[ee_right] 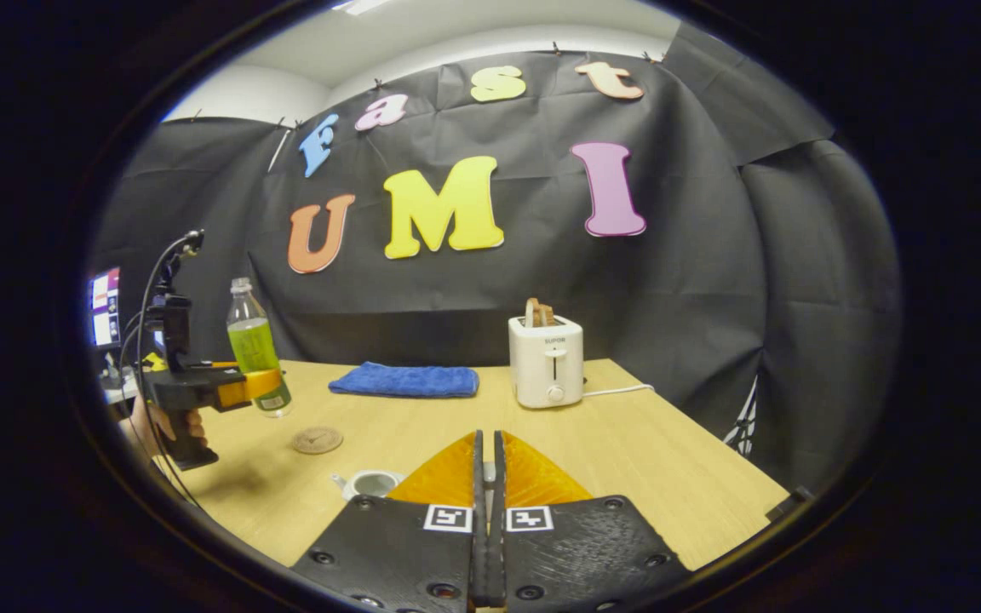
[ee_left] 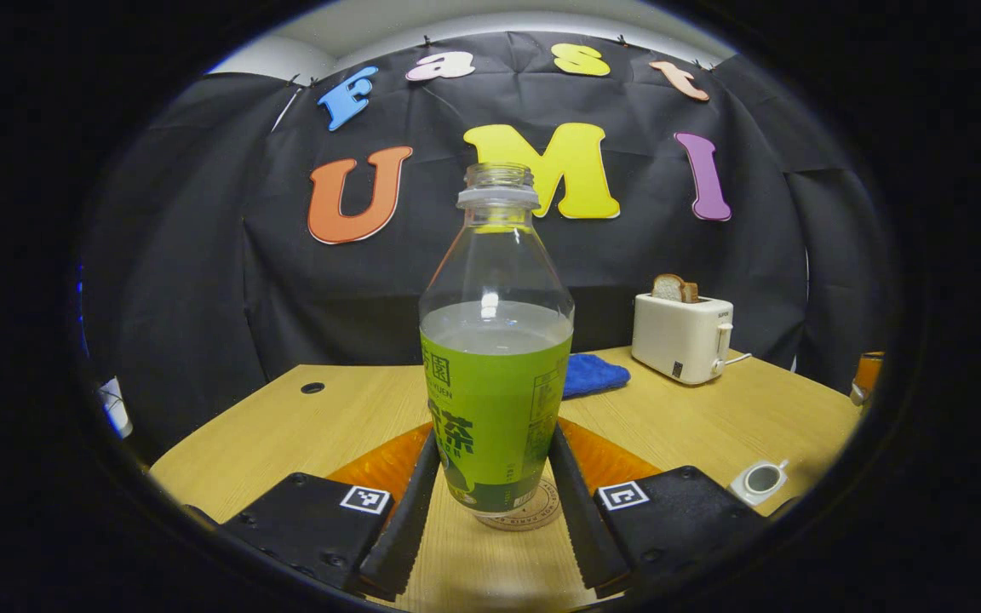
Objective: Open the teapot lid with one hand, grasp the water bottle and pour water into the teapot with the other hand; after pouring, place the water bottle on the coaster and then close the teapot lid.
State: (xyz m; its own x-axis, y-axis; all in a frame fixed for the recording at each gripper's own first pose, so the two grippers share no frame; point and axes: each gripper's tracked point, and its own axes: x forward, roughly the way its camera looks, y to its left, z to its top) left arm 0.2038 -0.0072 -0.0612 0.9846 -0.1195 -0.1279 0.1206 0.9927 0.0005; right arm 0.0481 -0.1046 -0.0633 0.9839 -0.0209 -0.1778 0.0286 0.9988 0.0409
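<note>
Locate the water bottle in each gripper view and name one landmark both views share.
Left gripper view: the water bottle stands upright at centre, between this gripper's two fingers, over the coaster.
Right gripper view: the water bottle is far left, held by the other gripper above the table.
Shared landmark: the white toaster beside the blue cloth.

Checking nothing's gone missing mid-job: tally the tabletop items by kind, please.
Water bottle: 1
Coaster: 1
Teapot: 1
Blue cloth: 1
Toaster: 1
Total: 5
</note>
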